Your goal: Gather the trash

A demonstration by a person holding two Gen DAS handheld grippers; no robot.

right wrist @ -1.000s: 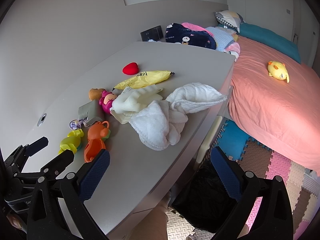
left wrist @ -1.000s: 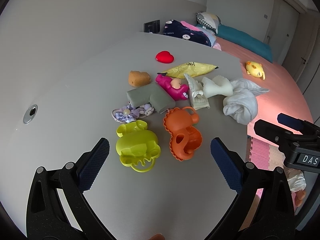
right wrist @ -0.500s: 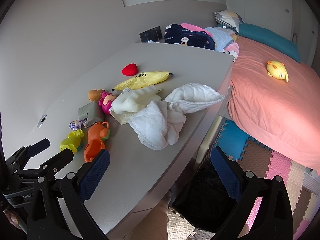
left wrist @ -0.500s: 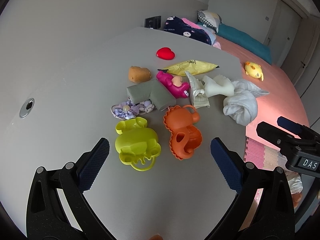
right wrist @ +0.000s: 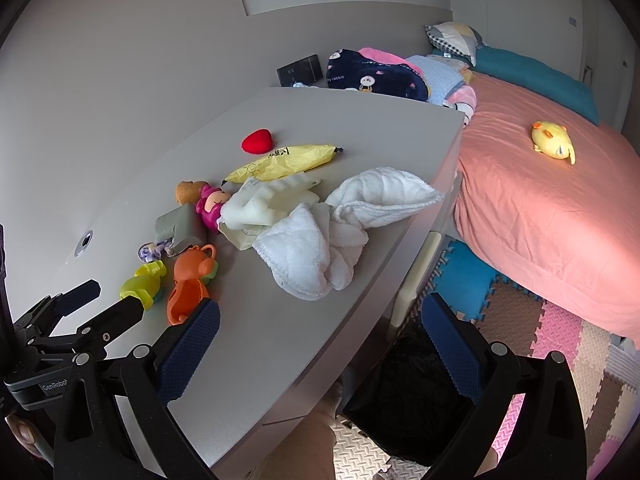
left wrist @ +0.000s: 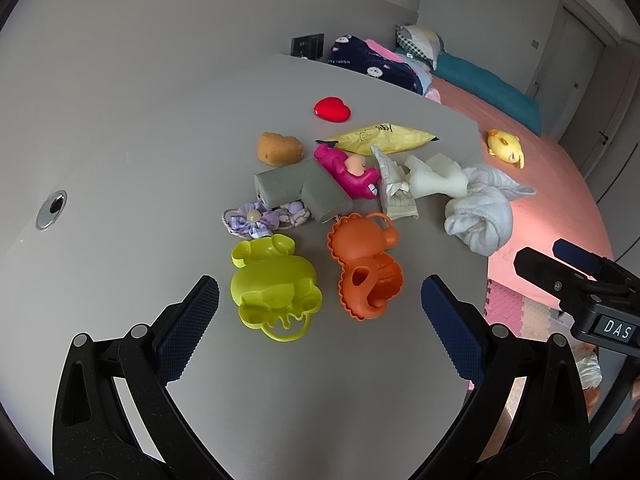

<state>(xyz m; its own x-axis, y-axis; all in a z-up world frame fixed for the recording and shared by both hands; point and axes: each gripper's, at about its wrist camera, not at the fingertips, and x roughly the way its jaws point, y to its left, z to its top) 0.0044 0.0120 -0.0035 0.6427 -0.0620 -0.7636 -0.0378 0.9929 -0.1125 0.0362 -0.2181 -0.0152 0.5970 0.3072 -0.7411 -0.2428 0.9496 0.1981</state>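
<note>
A grey table (left wrist: 140,152) carries a heap of toys and litter. A yellow snack wrapper (left wrist: 380,136) (right wrist: 280,162) lies toward the far side, with a crumpled pale paper packet (left wrist: 394,188) and a white foam piece (left wrist: 438,178) (right wrist: 260,204) beside it. A white towel (left wrist: 480,216) (right wrist: 332,232) is bunched at the right edge. My left gripper (left wrist: 316,312) hovers open just short of the lime toy (left wrist: 274,284) and the orange toy (left wrist: 368,264). My right gripper (right wrist: 320,332) is open over the table's near corner, holding nothing. A black trash bag (right wrist: 408,392) sits on the floor below.
A red heart (left wrist: 332,109), brown plush (left wrist: 279,148), pink doll (left wrist: 348,168), grey angled block (left wrist: 300,188) and purple flower clip (left wrist: 256,220) also lie on the table. A pink-covered bed (right wrist: 540,200) with a yellow plush (right wrist: 554,140) stands to the right, above foam floor mats (right wrist: 560,328).
The left gripper has moved slightly forward and left, so the toys sit a little nearer. The right gripper has barely shifted. Both stay open.
</note>
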